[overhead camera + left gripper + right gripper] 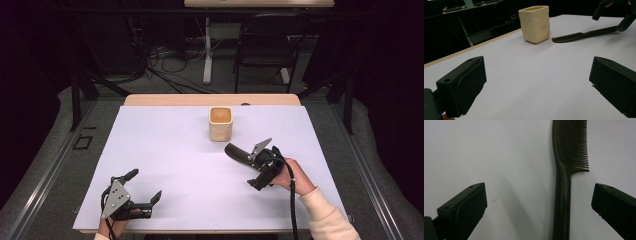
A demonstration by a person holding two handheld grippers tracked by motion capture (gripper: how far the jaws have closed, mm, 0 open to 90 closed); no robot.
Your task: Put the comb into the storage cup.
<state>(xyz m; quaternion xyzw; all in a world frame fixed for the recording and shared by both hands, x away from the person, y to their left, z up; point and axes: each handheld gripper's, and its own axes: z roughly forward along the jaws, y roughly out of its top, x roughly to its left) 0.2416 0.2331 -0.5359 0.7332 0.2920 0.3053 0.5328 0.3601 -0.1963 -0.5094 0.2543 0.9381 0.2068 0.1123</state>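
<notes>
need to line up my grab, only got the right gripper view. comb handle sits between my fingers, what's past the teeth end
Observer: A cream cup stands just beyond the comb, close to its teeth end.
Operator: cup upright
Observer: Yes, upright, its opening facing up.
Operator: where's the left gripper
Observer: The left gripper is near the front left of the white table, fingers open, far from the comb.

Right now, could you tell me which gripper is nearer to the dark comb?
The right. The right gripper hovers open directly over the comb, its handle between the jaws. The left gripper sits open at the table's near left, far from it.
</notes>
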